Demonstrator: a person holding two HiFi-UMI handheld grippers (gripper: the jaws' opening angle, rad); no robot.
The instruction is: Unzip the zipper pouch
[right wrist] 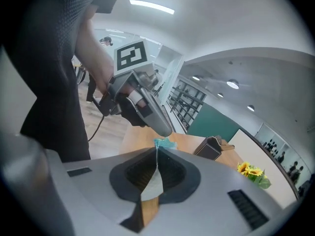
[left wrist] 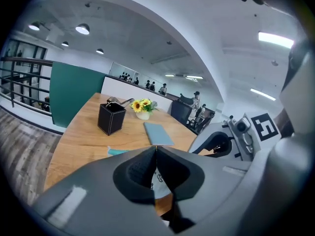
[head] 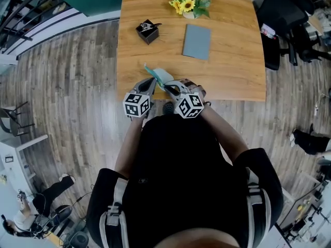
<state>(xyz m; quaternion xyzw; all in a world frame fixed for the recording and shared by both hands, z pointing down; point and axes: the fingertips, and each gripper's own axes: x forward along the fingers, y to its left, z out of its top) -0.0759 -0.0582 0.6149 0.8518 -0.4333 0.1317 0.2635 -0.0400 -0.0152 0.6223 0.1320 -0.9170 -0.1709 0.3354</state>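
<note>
Left tongs [head: 153, 80]: jaws were brought together and clamped on the zipper pouch [head: 162, 76], reaching it from its 8 o'clock side. The left gripper view showed pale printed fabric in the hollow behind the closed pads.
Right tongs [head: 167, 87]: jaws were likewise together and clamped on the same pouch, from its 4 o'clock side. The right gripper view showed pale fabric pinched between the pads and a teal edge just past the tips.
Grip detail: it could not be told whether either pair held the zipper pull or only the fabric.
Marker cubes [head: 137, 105]: one sat on each pair of tongs, at 6 o'clock of the jaws, over the table's near edge.
Zipper pouch: teal and pale, it was held between the two tips at the 6 o'clock edge of the table [head: 232, 76], near the middle of that edge. Whether it rested on the wood could not be told.
Notebook [head: 197, 41]: grey-blue, it lay flat at 1 o'clock from the pouch, well apart from it.
Black box [head: 148, 31]: open-topped, it stood at 11 o'clock from the pouch with a dark item across its rim.
Sunflowers [head: 190, 3]: a small yellow bunch stood at the table's 12 o'clock edge, just beyond the notebook.
Office chair [head: 282, 19]: black, it stood off the table at 2 o'clock.
</note>
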